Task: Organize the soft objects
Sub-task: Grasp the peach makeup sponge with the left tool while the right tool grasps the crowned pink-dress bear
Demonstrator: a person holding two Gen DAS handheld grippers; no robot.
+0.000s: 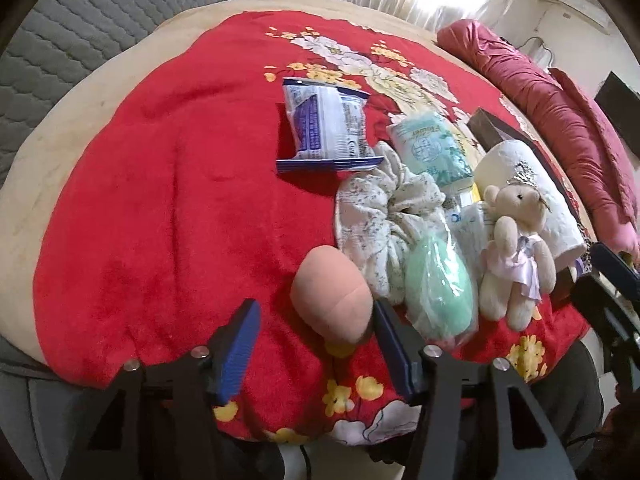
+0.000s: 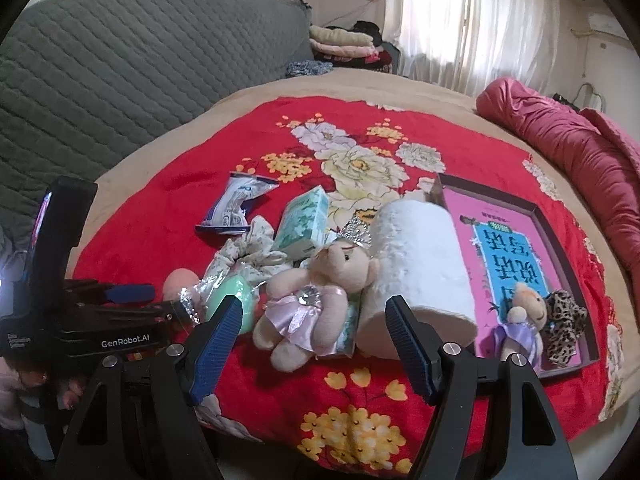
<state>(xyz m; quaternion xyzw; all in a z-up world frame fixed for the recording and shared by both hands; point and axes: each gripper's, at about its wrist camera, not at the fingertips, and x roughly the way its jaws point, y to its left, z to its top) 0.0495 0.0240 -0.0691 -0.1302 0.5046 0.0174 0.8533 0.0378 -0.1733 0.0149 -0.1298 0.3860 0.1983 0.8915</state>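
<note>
Left claw point(image 1: 316, 320) apart beside peach sponge point(image 1: 332, 294), right claw point(image 2: 312, 320) apart, bear point(image 2: 316, 284) hiding packets

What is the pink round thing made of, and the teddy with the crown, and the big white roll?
The peach-pink pad looks like soft foam or plush: matte, smooth, with a dented seam. The teddy bear looks like fuzzy cream plush, with a shiny satin-like lilac dress and a glittery crown, probably plastic or metal. The white roll looks like soft embossed paper, matte and dimpled.
</note>
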